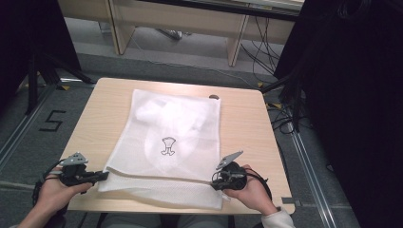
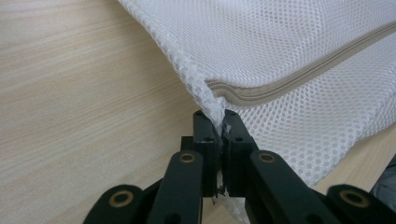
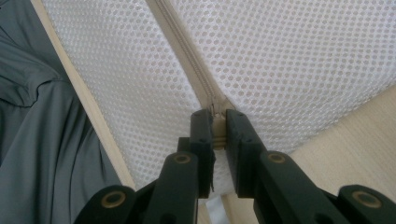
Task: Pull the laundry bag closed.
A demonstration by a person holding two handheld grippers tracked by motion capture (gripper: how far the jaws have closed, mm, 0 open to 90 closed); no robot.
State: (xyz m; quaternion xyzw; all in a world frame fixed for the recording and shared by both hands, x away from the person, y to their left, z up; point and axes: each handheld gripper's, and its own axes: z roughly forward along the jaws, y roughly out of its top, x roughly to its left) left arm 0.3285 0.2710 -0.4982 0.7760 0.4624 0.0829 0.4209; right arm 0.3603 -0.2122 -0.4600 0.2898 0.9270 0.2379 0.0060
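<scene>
One white mesh laundry bag, beige zipper near its front edge, lies flat on the tabletop. Left gripper jaws pinch its corner; right gripper jaws pinch the zipper end.

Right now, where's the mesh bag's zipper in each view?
High view: zipper runs across the near end of the white mesh laundry bag, between the two claws.
Left gripper view: zipper slants from upper right down to the left claw.
Right gripper view: zipper runs from the top down into the right claw.
Shared landmark: the wooden table.
</scene>
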